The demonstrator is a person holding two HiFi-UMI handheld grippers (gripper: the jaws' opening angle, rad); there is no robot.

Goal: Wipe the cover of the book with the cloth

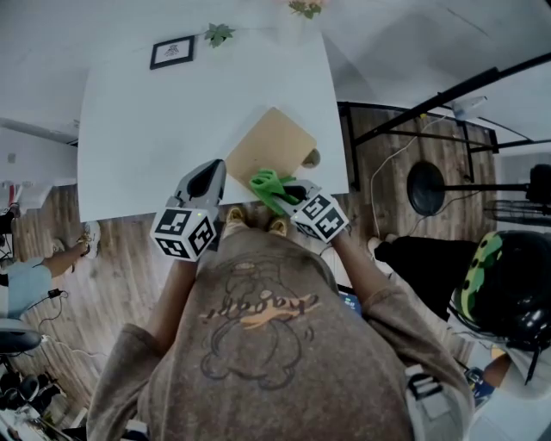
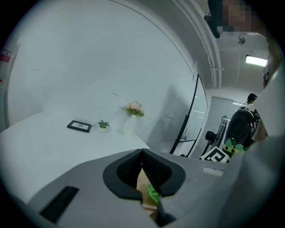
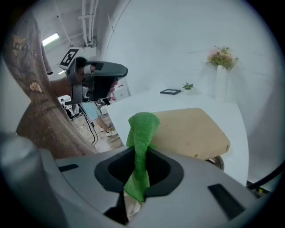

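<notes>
A tan book [image 1: 271, 145] lies at an angle near the front edge of the white table [image 1: 146, 129]. Its cover [image 3: 191, 128] is bare. My right gripper [image 1: 281, 190] sits at the book's near corner, shut on a green cloth [image 1: 269, 184]. The cloth [image 3: 142, 127] sticks up from between the jaws over the book's edge. My left gripper [image 1: 216, 167] hovers at the table's front edge just left of the book. Its jaws meet at the tips with nothing held [image 2: 142, 153]. Through the gap I glimpse the book [image 2: 141, 178] and the cloth [image 2: 152, 193].
A black picture frame [image 1: 172, 51], a small plant [image 1: 219, 34] and a vase of flowers [image 1: 305, 9] stand along the table's far side. A small round object [image 1: 312, 158] peeks from under the book's right corner. A black stand [image 1: 426, 188] and another person [image 1: 504, 284] are to the right.
</notes>
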